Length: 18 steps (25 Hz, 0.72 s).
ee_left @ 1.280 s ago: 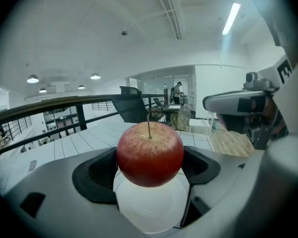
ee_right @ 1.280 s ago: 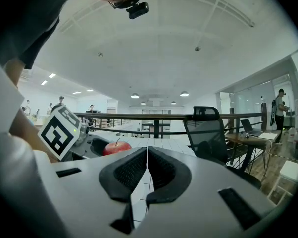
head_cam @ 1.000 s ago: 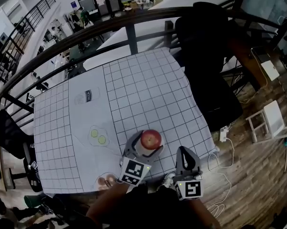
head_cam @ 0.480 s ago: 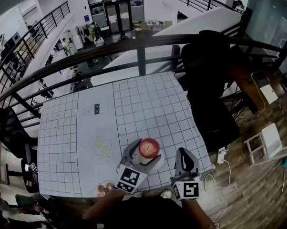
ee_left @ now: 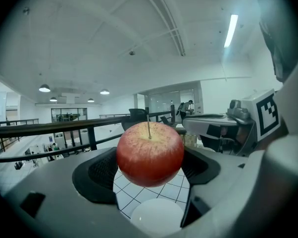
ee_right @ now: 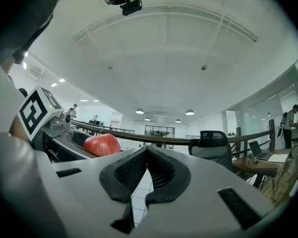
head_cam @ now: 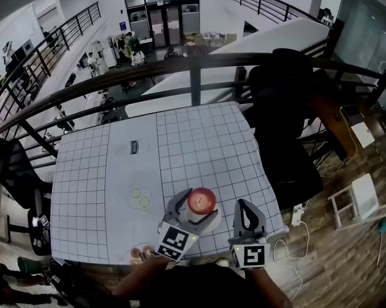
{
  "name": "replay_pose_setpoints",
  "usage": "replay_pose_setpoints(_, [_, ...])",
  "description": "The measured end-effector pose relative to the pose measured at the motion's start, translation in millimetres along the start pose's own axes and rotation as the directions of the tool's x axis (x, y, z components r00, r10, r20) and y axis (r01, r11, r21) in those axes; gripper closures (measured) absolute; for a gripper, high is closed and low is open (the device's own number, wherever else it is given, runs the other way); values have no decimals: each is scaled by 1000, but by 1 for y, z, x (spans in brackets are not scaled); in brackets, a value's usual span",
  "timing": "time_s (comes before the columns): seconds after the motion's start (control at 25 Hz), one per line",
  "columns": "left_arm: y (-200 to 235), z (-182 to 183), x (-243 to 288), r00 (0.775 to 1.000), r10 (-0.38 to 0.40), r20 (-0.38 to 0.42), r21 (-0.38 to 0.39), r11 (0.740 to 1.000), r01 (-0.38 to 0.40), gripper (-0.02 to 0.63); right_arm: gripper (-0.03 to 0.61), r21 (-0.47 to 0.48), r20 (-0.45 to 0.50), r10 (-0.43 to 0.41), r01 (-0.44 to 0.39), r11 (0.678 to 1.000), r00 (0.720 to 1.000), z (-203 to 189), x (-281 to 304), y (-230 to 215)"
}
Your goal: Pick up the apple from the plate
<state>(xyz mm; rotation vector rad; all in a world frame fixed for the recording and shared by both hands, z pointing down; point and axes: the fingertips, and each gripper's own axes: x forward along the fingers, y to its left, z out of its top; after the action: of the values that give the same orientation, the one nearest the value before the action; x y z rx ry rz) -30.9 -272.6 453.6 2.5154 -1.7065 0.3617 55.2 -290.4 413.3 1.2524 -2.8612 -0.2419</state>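
Bright, even ceiling light; strong fisheye bending with dark vignetted corners, near foreground parts soft.

The table (head_cam: pixel 199 140) in front of me wears a white cloth (head_cam: pixel 84 191) ruled in black squares. From its middle, a clear flat thing with a dark label (head_cam: pixel 135 148) lies at 10 o'clock, two green round slices (head_cam: pixel 140 197) side by side at 7 o'clock, and a small brownish dish (head_cam: pixel 142 254) on the near edge at 6 o'clock. My left gripper view shows a white plate (ee_left: pixel 156 217) lying on the cloth.

Head view steeply overhead; gripper views, seemingly level, share apple (ee_left: pixel 150 154).
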Motion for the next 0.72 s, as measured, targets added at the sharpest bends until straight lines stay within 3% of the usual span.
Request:
replay_pose_setpoints(0.52, [1, -9, 1, 1000, 9, -19, -24, 1000, -10, 201, 555, 31, 24, -3, 2, 1000, 1000, 0, 2, 1])
replay_pose_setpoints(0.72, [3, -13, -2, 1000, 9, -21, -34, 999, -9, 201, 555, -23, -34, 1, -2, 1000, 999, -13, -3, 2])
